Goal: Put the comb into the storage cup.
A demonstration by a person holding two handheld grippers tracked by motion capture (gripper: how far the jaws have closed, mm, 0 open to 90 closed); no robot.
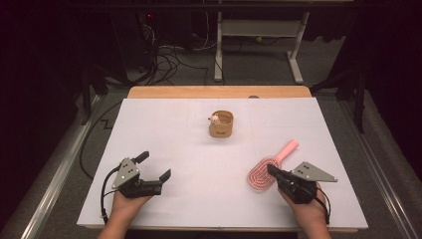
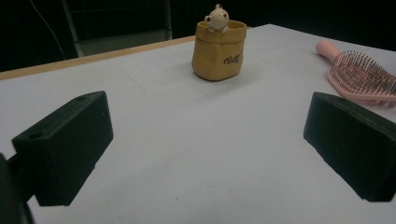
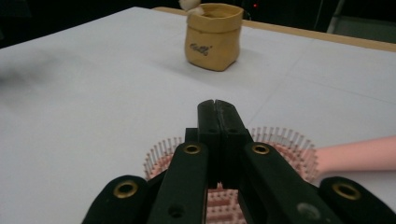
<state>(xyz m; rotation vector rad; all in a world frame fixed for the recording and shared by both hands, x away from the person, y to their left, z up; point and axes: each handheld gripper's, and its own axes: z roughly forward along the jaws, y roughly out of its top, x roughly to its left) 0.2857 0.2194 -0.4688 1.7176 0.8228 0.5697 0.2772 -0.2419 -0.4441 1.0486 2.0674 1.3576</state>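
Right tongs sit closest to the lens in the right gripper view: jaws pressed together, tips meeting with nothing between them, hanging right over the bristle head of the pink hairbrush. Can't tell if the tips actually touch the bristles. In the high view the right tongs are at the near edge of the brush head, and the hairbrush lies bristles up on the right side of the white counter, handle angled away toward the far right. Left tongs are spread wide, holding nothing, low over the near left of the counter, well apart from the brush. The left gripper view has both black jaws at the frame edges with bare counter between them; left tongs point toward the pouch. Only container: a small tan fabric pouch, upright near the middle of the counter toward the far side, open top, dark script lettering on its front, too small to read. Pouch holds a small cream bear figure, head and paws over the rim. From the right gripper view the pouch stands straight ahead of the shut tips, bear cropped at the top edge. Rest of the pouch interior isn't visible.
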